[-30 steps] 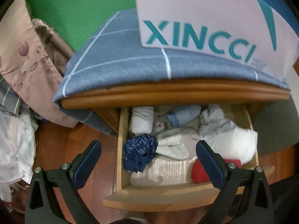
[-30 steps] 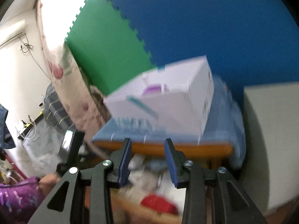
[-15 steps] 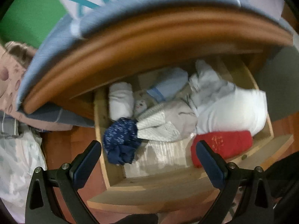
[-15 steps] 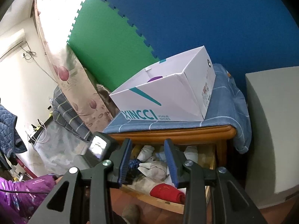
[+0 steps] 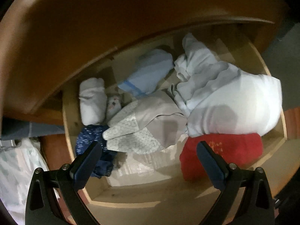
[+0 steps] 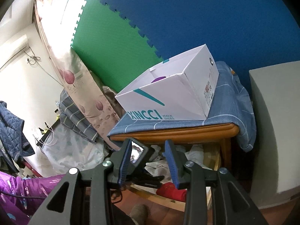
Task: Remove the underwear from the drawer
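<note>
The open wooden drawer (image 5: 71,131) is full of folded clothes. A grey and dotted-white piece of underwear (image 5: 142,127) lies in the middle, a dark blue speckled piece (image 5: 88,138) at the left, a red roll (image 5: 225,148) at the right. My left gripper (image 5: 148,150) is open and empty, low over the drawer's front. My right gripper (image 6: 148,161) is open and empty, held back from the drawer (image 6: 211,157), with the left gripper's body (image 6: 142,157) seen between its fingers.
A white roll (image 5: 91,101), a light blue fold (image 5: 150,71) and a large white bundle (image 5: 234,101) fill the drawer's back and right. A white shoe box (image 6: 168,97) stands on the blue cloth (image 6: 225,116) over the table. A grey cabinet (image 6: 275,131) stands at the right.
My left gripper has moved down and forward into the drawer opening, so the clothes loom larger and the table edge fills the top. My right gripper has steadied, barely moving.
</note>
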### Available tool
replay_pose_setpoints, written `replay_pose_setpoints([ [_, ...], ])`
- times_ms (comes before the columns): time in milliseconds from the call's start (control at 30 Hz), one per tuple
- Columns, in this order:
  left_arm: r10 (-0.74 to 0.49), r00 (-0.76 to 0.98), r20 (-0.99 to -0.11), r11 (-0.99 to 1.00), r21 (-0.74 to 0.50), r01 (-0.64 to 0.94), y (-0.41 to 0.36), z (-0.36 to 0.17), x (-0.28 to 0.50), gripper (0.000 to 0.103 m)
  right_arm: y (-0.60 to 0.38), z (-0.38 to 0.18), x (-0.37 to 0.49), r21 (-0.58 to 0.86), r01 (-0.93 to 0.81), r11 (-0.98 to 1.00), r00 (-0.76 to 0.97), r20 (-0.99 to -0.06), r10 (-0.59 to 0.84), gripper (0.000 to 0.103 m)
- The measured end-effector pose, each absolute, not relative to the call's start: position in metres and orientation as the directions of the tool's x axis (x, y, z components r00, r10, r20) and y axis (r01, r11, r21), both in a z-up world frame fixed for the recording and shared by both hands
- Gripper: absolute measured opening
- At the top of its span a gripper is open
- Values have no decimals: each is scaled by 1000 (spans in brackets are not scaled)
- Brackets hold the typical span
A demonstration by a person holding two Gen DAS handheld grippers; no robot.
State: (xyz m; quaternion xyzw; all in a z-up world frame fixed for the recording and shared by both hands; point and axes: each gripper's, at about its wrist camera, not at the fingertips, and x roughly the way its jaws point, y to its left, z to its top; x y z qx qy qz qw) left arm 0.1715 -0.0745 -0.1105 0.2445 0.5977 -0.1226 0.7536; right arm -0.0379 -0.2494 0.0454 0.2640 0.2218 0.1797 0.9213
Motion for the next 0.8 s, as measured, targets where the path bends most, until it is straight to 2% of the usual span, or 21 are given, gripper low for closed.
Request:
replay_pose_setpoints([
  [267, 129, 313, -941, 865, 261, 428, -73, -112, 172, 100, -253, 47, -40, 584, -237, 777, 833, -289, 472, 37],
  [433, 214, 313, -925, 861, 330, 387, -74, -123, 172, 98, -253, 48, -42, 586, -253, 770, 831, -276, 483, 37],
  [533, 208, 253, -945, 880, 294, 374, -71, -131, 175, 92, -254, 48, -42, 590, -258, 765, 829, -271, 489, 37],
  [567, 200, 195, -960, 903, 257, 345, -66, -137, 179, 84, -254, 47, -42, 592, -260, 763, 827, -271, 493, 37],
  [600, 201, 172, -964, 915, 247, 318, -62, -141, 182, 66, -254, 47, -41, 593, -261, 761, 826, -270, 494, 37],
  [633, 213, 153, -965, 923, 250, 292, -58, -145, 184, 58, -254, 47, -41, 594, -264, 760, 826, -268, 496, 37],
  [733, 146, 84, -986, 960, 162, 228, -48, -149, 191, 58, -255, 48, -42, 596, -272, 756, 824, -261, 503, 37],
  [800, 146, 49, -988, 967, 153, 206, -46, -153, 195, 62, -255, 47, -42, 602, -274, 750, 820, -261, 510, 37],
])
